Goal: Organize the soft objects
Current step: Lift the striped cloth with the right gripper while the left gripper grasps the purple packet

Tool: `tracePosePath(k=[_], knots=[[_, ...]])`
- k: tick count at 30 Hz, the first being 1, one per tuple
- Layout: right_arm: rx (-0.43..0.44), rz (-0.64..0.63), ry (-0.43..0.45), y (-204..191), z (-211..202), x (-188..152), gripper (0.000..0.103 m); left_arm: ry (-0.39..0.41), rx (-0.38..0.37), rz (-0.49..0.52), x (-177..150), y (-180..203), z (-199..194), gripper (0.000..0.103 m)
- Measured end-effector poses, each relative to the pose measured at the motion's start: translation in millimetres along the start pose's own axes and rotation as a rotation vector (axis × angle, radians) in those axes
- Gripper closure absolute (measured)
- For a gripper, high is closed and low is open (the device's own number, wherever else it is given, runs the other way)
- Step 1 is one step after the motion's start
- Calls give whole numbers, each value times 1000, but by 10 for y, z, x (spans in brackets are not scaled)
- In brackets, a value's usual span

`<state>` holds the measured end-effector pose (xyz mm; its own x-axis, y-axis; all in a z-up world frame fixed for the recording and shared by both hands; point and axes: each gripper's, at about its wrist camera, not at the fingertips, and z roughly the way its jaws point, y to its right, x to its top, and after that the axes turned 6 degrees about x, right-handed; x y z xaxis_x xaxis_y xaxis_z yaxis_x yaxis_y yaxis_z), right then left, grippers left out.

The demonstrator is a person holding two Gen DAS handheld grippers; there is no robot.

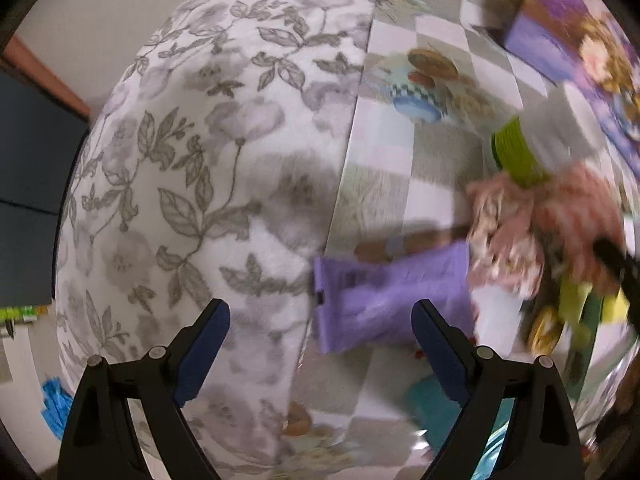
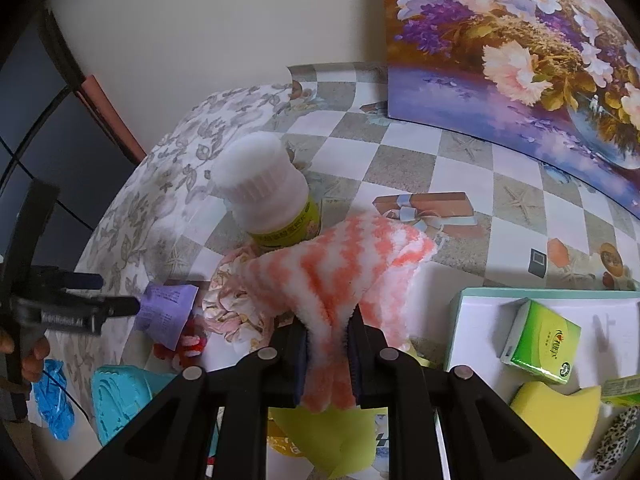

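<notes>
Orange-striped fleece cloth [image 2: 340, 264] pinched in right gripper [image 2: 329, 344], yellow-green bottle label [image 2: 294, 230] illegible

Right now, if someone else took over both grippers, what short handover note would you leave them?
Right gripper: shut on the orange-and-white striped cloth, lifted above the checkered table.
Left gripper: open, empty, above the purple packet beside the flowered cushion.
In the white tray: green tissue pack, yellow sponge, leopard-print piece.
On the table: white bottle, crumpled patterned cloth, purple packet.
Left: place the striped cloth, then the crumpled cloth.
</notes>
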<state>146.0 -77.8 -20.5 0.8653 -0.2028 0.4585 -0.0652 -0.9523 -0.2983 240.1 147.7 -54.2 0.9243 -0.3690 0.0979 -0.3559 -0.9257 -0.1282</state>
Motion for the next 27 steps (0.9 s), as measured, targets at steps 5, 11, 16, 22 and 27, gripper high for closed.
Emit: tracePosePath(k=[5,11,16,22,27], knots=[[-11,-3,-9,-2,23,-9,85,-30,6,80,-171,-17,195,11],[-22,-2,-9,22,12,-6,85,-28,-21,69,-54,-16,372,11],[-26,-5,-17,29,38,-11,85,-1,10,58,137,-25,436,11],[-26,-2,-23,50,68,-17,85,15,-19,28,311,-75,500,11],[-17,7,-22,65,63,-24,88,23,-77,16,461,100,403,20]])
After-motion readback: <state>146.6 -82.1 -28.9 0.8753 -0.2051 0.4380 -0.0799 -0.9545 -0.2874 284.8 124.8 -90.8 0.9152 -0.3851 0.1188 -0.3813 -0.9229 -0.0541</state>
